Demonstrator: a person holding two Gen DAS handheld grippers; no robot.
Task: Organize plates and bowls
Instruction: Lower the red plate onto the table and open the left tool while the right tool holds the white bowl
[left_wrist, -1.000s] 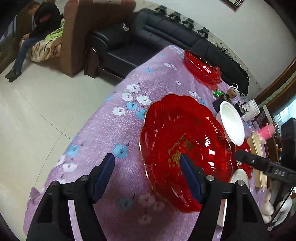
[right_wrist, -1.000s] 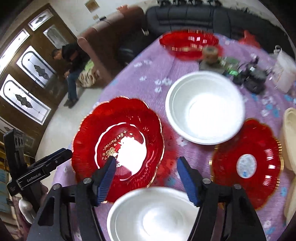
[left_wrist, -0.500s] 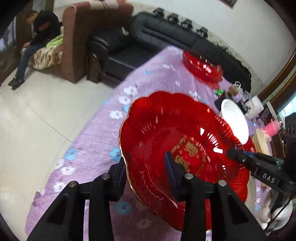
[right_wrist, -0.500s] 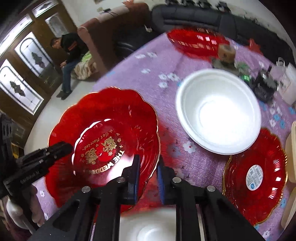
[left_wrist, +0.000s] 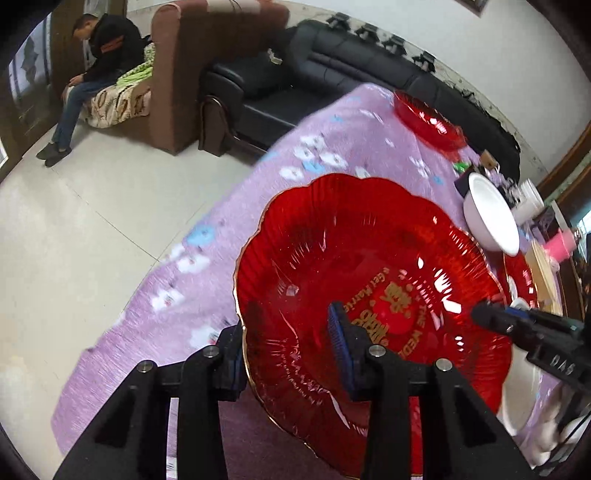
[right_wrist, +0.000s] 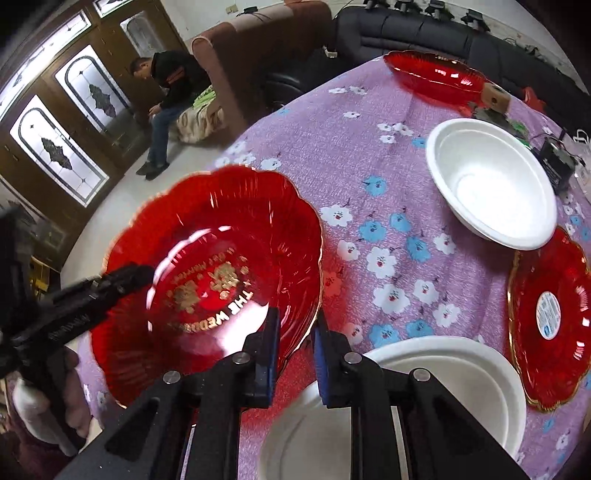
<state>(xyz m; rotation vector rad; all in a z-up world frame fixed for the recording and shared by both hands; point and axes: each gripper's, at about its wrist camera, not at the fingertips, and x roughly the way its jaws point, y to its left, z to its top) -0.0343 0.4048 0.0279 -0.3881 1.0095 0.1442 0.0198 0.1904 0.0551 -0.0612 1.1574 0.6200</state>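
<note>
A big red scalloped plate (left_wrist: 369, 266) with gold lettering is held by both grippers, tilted above the purple flowered tablecloth (left_wrist: 258, 192). My left gripper (left_wrist: 288, 332) is shut on its near-left rim. My right gripper (right_wrist: 295, 343) is shut on its opposite rim; the plate (right_wrist: 221, 236) fills the left of the right wrist view. A white bowl (right_wrist: 491, 184) sits at the back right. A second white bowl (right_wrist: 424, 391) sits under the right gripper. A smaller red plate (right_wrist: 550, 314) with a sticker lies at the right. Another red plate (right_wrist: 432, 74) stands at the far end.
A small wooden block (right_wrist: 495, 96) and black gadgets (right_wrist: 554, 162) lie at the table's far right. A pink cup (left_wrist: 561, 247) and beige plates (left_wrist: 543, 273) stand at the right edge. A black sofa (left_wrist: 332, 62), brown armchair (left_wrist: 184, 74) and seated person (left_wrist: 99, 59) are beyond the table.
Both grippers closed on opposite rims of the big red plate and lifted it off the cloth. It now tilts and sits nearer both cameras.
</note>
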